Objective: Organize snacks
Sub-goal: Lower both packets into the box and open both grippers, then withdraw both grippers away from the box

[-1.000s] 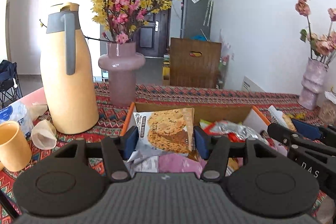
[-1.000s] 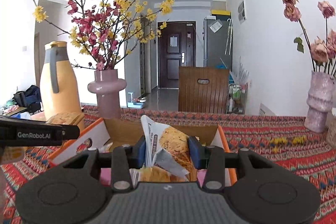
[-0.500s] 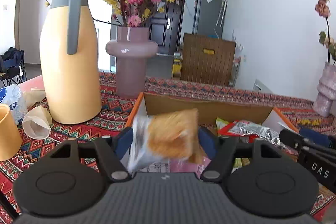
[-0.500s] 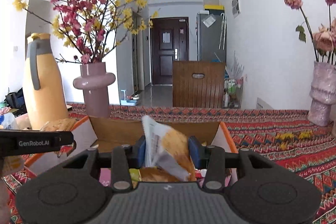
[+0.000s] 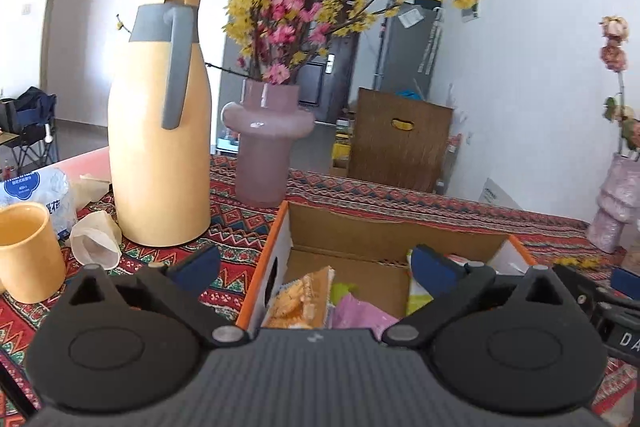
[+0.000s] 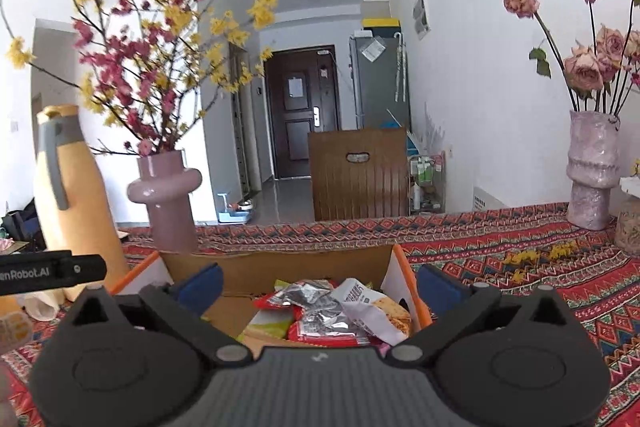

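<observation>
An open cardboard box with an orange rim (image 5: 276, 239) (image 6: 404, 267) sits on the patterned tablecloth and holds several snack packets. My left gripper (image 5: 316, 267) is open and empty above the box's left part. Below it lie a cookie packet (image 5: 300, 297) and a pink packet (image 5: 360, 311). My right gripper (image 6: 318, 285) is open and empty above the box's right part. Below it lie a white cookie packet (image 6: 372, 307) and a red and silver packet (image 6: 316, 311).
A yellow thermos jug (image 5: 160, 131) and a pink vase of blossoms (image 5: 266, 143) stand left of the box. A yellow cup (image 5: 28, 251) and paper cups (image 5: 96, 243) are at the far left. A second vase with roses (image 6: 592, 167) stands at the right.
Both grippers have opened and let go of their cookie packets, which now lie in the box. Both grippers have risen and tilted slightly.
</observation>
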`<control>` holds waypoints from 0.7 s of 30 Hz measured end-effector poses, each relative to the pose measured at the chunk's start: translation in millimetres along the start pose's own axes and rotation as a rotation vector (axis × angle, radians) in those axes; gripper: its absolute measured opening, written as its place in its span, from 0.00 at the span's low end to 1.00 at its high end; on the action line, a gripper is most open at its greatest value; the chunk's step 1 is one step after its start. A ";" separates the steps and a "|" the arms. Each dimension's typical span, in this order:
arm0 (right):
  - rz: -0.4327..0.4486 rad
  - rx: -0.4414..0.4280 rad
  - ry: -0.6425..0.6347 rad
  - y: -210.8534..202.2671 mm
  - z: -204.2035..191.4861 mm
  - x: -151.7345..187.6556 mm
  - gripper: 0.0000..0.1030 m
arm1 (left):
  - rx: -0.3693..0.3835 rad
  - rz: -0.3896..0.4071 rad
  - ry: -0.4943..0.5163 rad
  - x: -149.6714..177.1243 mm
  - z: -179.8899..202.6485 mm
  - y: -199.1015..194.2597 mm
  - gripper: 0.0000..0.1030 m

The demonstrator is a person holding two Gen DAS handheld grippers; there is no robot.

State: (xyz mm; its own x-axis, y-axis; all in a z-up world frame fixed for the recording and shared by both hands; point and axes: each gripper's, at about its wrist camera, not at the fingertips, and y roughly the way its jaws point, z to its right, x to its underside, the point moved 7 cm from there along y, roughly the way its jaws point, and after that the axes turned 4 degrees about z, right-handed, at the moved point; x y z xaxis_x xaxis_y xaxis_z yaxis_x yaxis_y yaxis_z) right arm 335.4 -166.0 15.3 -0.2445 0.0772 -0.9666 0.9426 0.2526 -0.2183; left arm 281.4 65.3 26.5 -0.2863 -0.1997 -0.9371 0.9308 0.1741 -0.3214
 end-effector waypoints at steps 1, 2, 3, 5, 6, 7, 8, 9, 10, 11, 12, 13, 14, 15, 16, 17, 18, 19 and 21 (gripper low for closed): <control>0.000 -0.007 -0.005 -6.2 -0.9 -1.1 1.00 | 0.010 0.004 0.008 0.0 0.2 -7.8 1.00; 0.000 -0.015 -0.010 -12.0 -2.7 -2.0 1.00 | 0.018 0.005 0.020 0.8 0.6 -14.0 1.00; -0.001 -0.024 -0.015 -18.8 -4.4 -1.9 1.00 | 0.024 0.004 0.036 2.6 1.0 -21.1 1.00; -0.005 -0.040 -0.019 -32.9 -6.6 -0.4 1.00 | 0.033 0.005 0.057 7.6 0.3 -34.2 1.00; -0.010 -0.048 -0.020 -40.1 -7.7 1.5 1.00 | 0.035 0.001 0.064 11.0 -0.5 -39.5 1.00; -0.017 -0.054 -0.023 -45.6 -8.9 3.8 1.00 | 0.037 -0.005 0.070 14.7 -1.7 -44.2 1.00; -0.028 -0.057 -0.029 -51.9 -9.6 7.8 1.00 | 0.041 -0.012 0.074 19.1 -2.9 -49.4 1.00; -0.036 -0.057 -0.034 -56.6 -10.5 11.1 1.00 | 0.046 -0.021 0.075 23.7 -4.7 -53.6 1.00; -0.049 -0.056 -0.036 -61.5 -10.4 15.8 1.00 | 0.050 -0.032 0.074 28.1 -6.5 -57.0 1.00; -0.062 -0.058 -0.035 -65.0 -10.1 19.5 1.00 | 0.054 -0.047 0.078 34.0 -8.0 -60.9 1.00; -0.078 -0.059 -0.029 -69.7 -9.4 24.6 1.00 | 0.058 -0.061 0.084 39.4 -8.9 -63.5 1.00; -0.094 -0.061 -0.025 -72.9 -9.4 29.8 1.00 | 0.063 -0.074 0.093 44.8 -9.7 -66.0 1.00; -0.114 -0.061 -0.022 -76.6 -8.6 36.0 1.00 | 0.070 -0.085 0.100 50.4 -10.2 -68.3 1.00; -0.130 -0.059 -0.021 -79.6 -8.1 41.6 1.00 | 0.069 -0.097 0.108 56.0 -11.1 -70.3 1.00; -0.145 -0.057 -0.020 -82.8 -7.4 47.1 1.00 | 0.069 -0.109 0.113 61.1 -11.8 -71.8 1.00; -0.159 -0.055 -0.019 -85.2 -6.7 52.0 1.00 | 0.072 -0.121 0.116 66.4 -12.5 -73.9 1.00; -0.172 -0.054 -0.016 -88.0 -6.0 57.4 1.00 | 0.073 -0.132 0.116 71.1 -13.4 -75.7 1.00; -0.185 -0.052 -0.014 -90.7 -5.1 61.8 1.00 | 0.077 -0.142 0.115 75.2 -14.0 -77.6 1.00; -0.207 -0.049 -0.010 -95.1 -3.3 69.4 1.00 | 0.082 -0.157 0.115 82.4 -13.2 -81.6 1.00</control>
State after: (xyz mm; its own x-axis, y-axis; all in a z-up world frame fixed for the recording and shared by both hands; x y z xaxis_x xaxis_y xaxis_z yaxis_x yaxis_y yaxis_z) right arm 228.0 -181.5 -30.6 -0.4296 0.0092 -0.9030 0.8602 0.3083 -0.4062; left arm 178.9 47.3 -26.2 -0.4494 -0.1058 -0.8871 0.8865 0.0696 -0.4574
